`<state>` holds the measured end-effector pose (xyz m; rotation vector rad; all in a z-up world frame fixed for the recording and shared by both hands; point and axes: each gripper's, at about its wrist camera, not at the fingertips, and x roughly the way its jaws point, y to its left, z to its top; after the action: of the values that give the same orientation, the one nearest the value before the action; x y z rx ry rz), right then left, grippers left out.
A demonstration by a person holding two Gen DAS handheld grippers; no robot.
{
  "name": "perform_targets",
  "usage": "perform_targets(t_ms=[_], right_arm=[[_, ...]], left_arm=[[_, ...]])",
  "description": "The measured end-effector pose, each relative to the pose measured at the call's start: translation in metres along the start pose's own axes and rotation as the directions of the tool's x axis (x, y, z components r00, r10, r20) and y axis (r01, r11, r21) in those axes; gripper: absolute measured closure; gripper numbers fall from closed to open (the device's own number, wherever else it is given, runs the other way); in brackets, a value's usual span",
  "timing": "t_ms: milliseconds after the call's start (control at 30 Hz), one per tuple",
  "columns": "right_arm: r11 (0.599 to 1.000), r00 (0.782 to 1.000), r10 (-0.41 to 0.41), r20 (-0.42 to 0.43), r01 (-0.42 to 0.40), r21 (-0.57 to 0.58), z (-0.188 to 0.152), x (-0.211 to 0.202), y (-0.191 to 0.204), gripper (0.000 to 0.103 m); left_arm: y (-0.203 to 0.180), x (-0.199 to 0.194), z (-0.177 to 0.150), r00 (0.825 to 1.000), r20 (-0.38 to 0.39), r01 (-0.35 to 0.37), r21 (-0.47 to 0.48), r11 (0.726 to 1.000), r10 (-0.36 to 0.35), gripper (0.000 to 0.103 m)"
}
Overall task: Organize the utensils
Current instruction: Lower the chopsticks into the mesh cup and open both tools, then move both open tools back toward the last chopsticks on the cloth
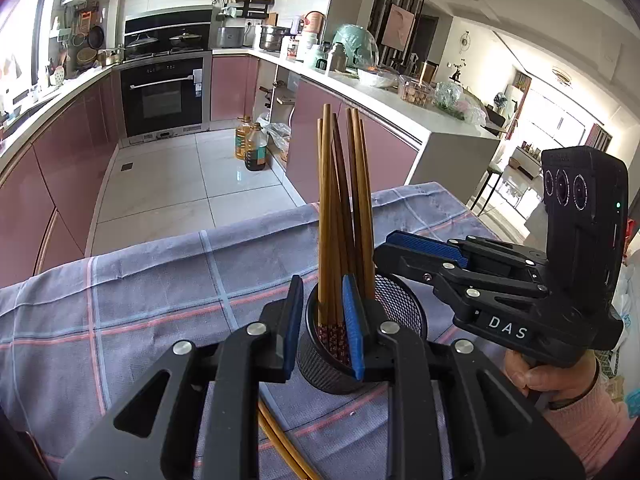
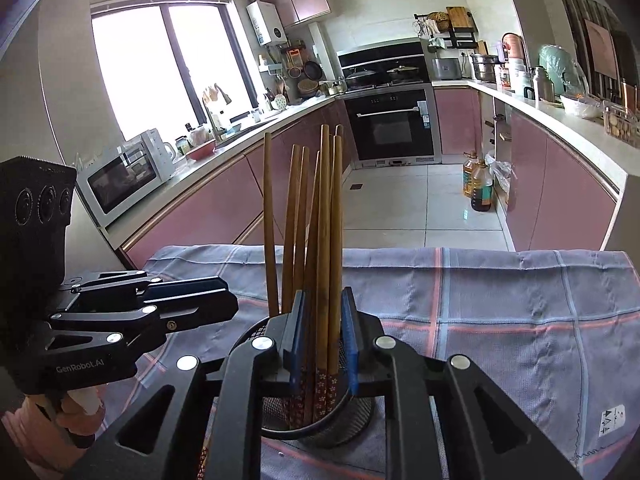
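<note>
Mesh holder [image 1: 400, 304] stands upright on the checked cloth [image 1: 160, 280] covering the table; all places here are taken from that holder. Chopsticks [image 1: 340, 184] stand inside it, patterned ends down, plain ends fanned above the rim. My left tool [image 1: 322, 326] straddles the near rim, one pad outside the wall and one inside, jaws part open, gripping nothing that I can confirm. My right tool [image 2: 324, 332] reaches over the rim with several sticks standing between its pads; clamped or merely bracketing, I cannot tell. More sticks lie on the cloth just before the holder [image 1: 280, 440]. Judgement: sticks are light, stiff and smooth, likely to swivel; pinch mid-shaft. Holder is light and tips easily.
</note>
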<state>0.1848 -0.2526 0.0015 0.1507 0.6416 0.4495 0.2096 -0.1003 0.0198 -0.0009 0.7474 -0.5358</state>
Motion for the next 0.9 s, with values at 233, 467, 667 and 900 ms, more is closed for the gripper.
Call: perform_targets(t_ms=[233, 467, 667, 900], right_arm=[[0.998, 0.997, 0.051, 0.059, -0.050, -0.023, -0.009, -0.032, 0.016, 0.072], [0.990, 0.991, 0.120, 0.056, -0.115, -0.087, -0.037, -0.054, 0.043, 0.060], [0.986, 0.989, 0.127, -0.078, -0.134, -0.096, -0.080, -0.027, 0.063, 0.047], [0.989, 0.974, 0.099, -0.202, -0.118, -0.085, -0.116, 0.007, 0.079, 0.047]], left_arm=[[0.010, -0.038, -0.024, 0.994, 0.095, -0.045, -0.017, 0.999, 0.047, 0.060], [0.025, -0.074, -0.062, 0.975, 0.156, -0.147, -0.063, 0.987, 0.155, 0.029], [0.037, -0.090, -0.099, 0.946, 0.167, -0.263, -0.111, 0.958, 0.279, 0.008], [0.040, -0.093, -0.130, 0.929, 0.142, -0.327, -0.124, 0.937, 0.343, 0.006]])
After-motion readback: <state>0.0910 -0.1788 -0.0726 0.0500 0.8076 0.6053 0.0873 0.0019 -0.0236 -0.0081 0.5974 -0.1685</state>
